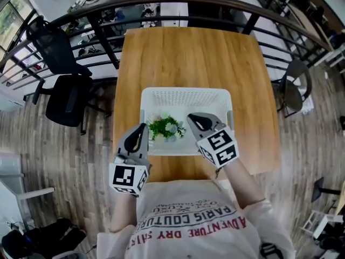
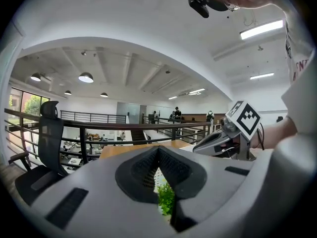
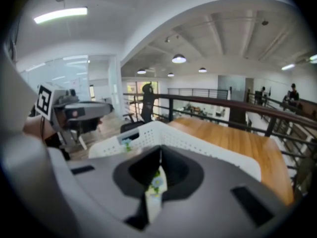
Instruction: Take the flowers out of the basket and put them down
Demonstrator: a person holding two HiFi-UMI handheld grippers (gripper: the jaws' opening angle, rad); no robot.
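Left gripper [image 1: 143, 128] and right gripper [image 1: 190, 118] are sitting closed, empty, flanking the flowers [image 1: 166, 127] (lying in the basket [image 1: 186, 92]); I am judging: open one first, pinch stems low, lift straight.

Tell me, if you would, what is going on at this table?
A person at a wooden table holds a gripper in each hand. A white basket sits on the table with a small bunch of flowers near its front. The left gripper and right gripper hang on either side of the flowers, both with jaws together. Neither seems to hold the flowers, which lie in the basket.
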